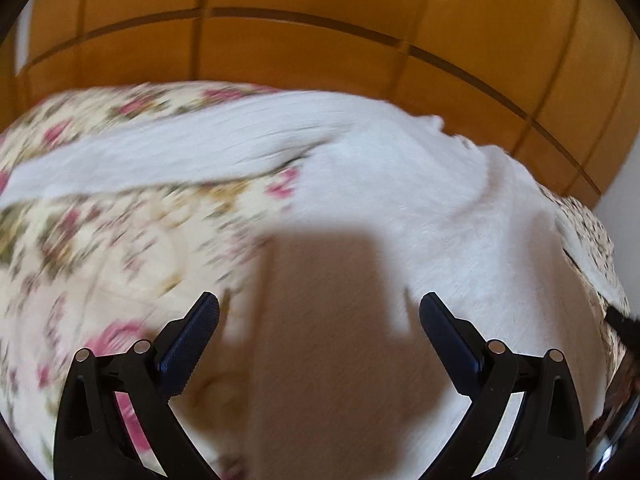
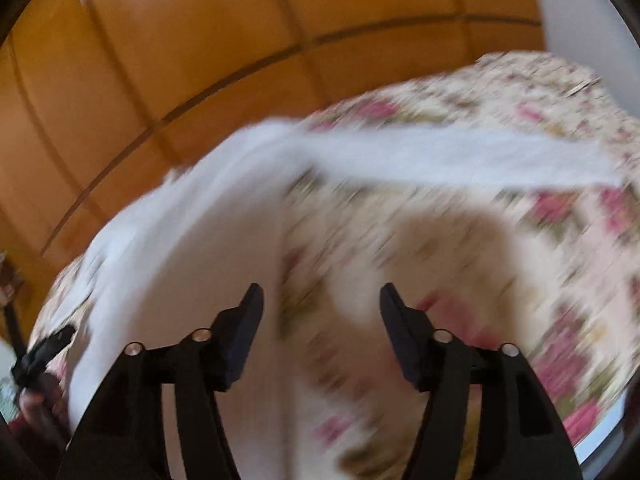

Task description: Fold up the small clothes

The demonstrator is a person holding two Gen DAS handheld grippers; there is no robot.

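Note:
A white long-sleeved garment (image 1: 420, 208) lies on a floral bedspread (image 1: 100, 248). One sleeve (image 1: 180, 152) stretches out to the left in the left wrist view. My left gripper (image 1: 319, 308) is open and empty, above the garment's body. In the right wrist view the garment (image 2: 192, 248) lies at left with its sleeve (image 2: 460, 156) reaching right. My right gripper (image 2: 322, 300) is open and empty, above the garment's right edge and the bedspread (image 2: 520, 280). Both views are motion-blurred.
A wooden wardrobe (image 1: 320, 20) stands behind the bed, also in the right wrist view (image 2: 160, 60). The other gripper's dark tip (image 2: 40, 352) shows at the left edge of the right wrist view. A white wall (image 2: 580, 8) is at the upper right.

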